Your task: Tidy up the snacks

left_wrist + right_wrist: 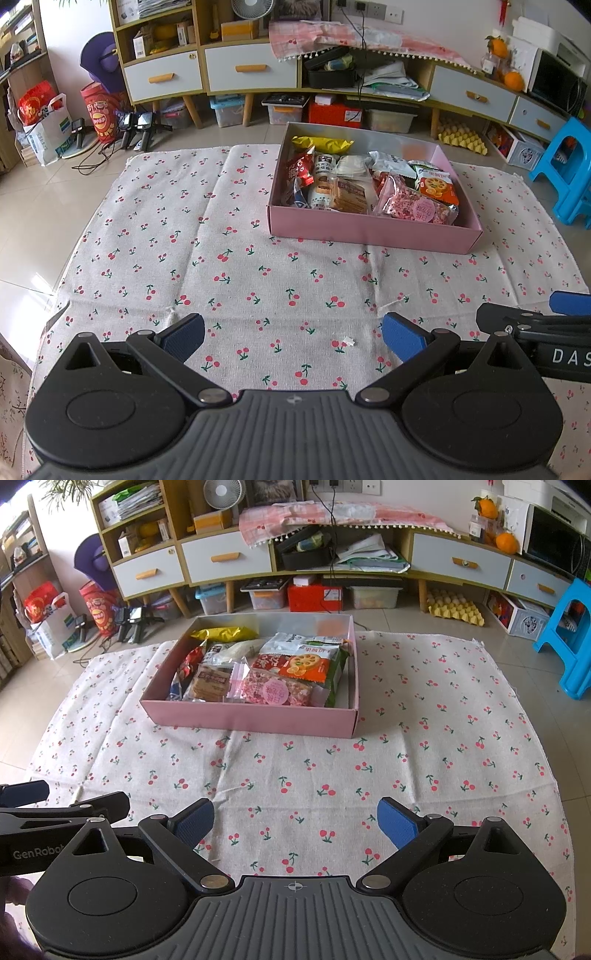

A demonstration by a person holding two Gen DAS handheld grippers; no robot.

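Observation:
A pink box [369, 232] [251, 720] stands on the cherry-print cloth [221, 258] [424, 738]. It holds several snack packs, among them a yellow pack [321, 144] [223, 633], an orange lotus-root pack [437, 188] [306, 668] and a pink round-label pack [417, 208] [275, 692]. My left gripper [293, 338] is open and empty, low over the cloth in front of the box. My right gripper [295, 821] is open and empty beside it. Each gripper shows at the edge of the other's view [535, 321] [55, 808].
A long cabinet with drawers [251, 70] [225, 559] runs along the back wall, with bins and boxes under it. A blue plastic stool [569, 166] [569, 635] stands at the right. Red bags and cables [99, 114] lie on the floor at the left.

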